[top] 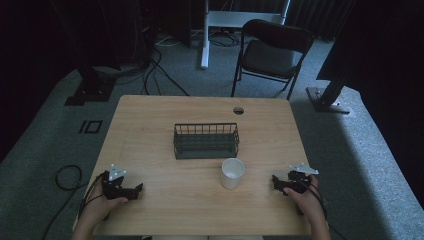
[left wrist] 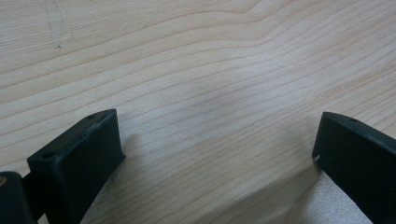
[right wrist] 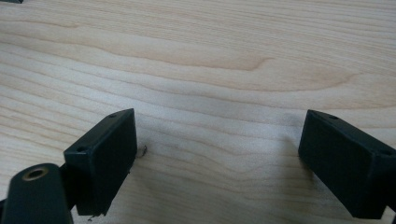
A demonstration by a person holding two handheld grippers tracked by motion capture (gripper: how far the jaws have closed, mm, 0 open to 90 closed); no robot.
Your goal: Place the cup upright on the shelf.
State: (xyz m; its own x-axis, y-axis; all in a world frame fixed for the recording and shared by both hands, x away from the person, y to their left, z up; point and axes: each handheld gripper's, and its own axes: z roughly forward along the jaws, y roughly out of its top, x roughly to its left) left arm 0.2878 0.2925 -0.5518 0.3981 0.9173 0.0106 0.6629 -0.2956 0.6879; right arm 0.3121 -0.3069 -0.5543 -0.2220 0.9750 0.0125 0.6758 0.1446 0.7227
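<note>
Left gripper (top: 134,190) sits low at the table (top: 160,200) near edge, held by the left hand (top: 102,204), jaws pointing right toward table centre; in its own view the left gripper (left wrist: 217,149) has jaws spread wide, released, nothing between them but bare wood grain right under them. Right gripper (top: 276,183) rests at the opposite near side, held by the right hand (top: 307,200), jaws pointing left toward centre; in its own view the right gripper (right wrist: 217,158) is also spread wide, released, bare wood between the jaws, tips close to the surface. Grey plate on top of each gripper, cable trailing back from each. White cup (top: 232,173) stands upright, mouth up, ahead of the right gripper's jaws and slightly farther out, nearer it than the left gripper; well apart from the left one. Black wire basket (top: 206,140) sits just beyond the cup, farther out from both grippers, about midway between them; looks empty; cup close to its near right corner, touching or not hard to tell. Black folding chair (top: 272,52) on the floor beyond the table's far edge.
</note>
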